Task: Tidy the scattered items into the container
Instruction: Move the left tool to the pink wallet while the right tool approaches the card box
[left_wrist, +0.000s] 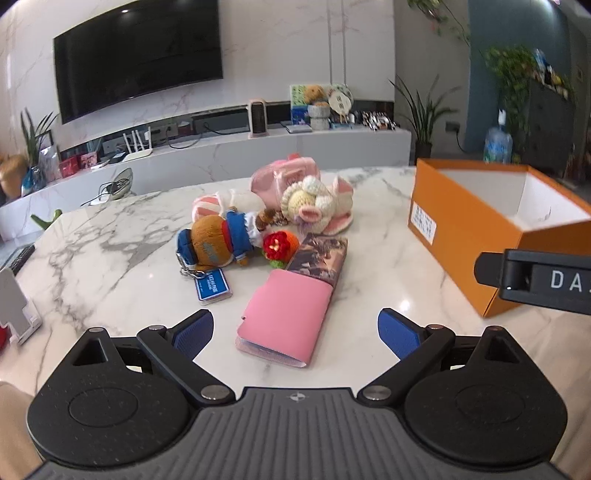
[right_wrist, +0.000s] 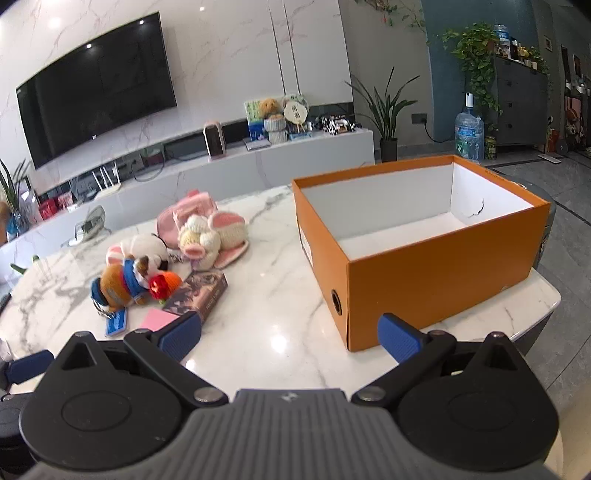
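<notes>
While both tools gape empty | right tool reads "DA" | box label illegible

In the left wrist view, the white letters "DA" show on the black body of the right tongs, cut off by the picture's right edge. The white label on the orange box near the counter's right edge carries print too small to read. So does the blue tag by the plush toy.
</notes>
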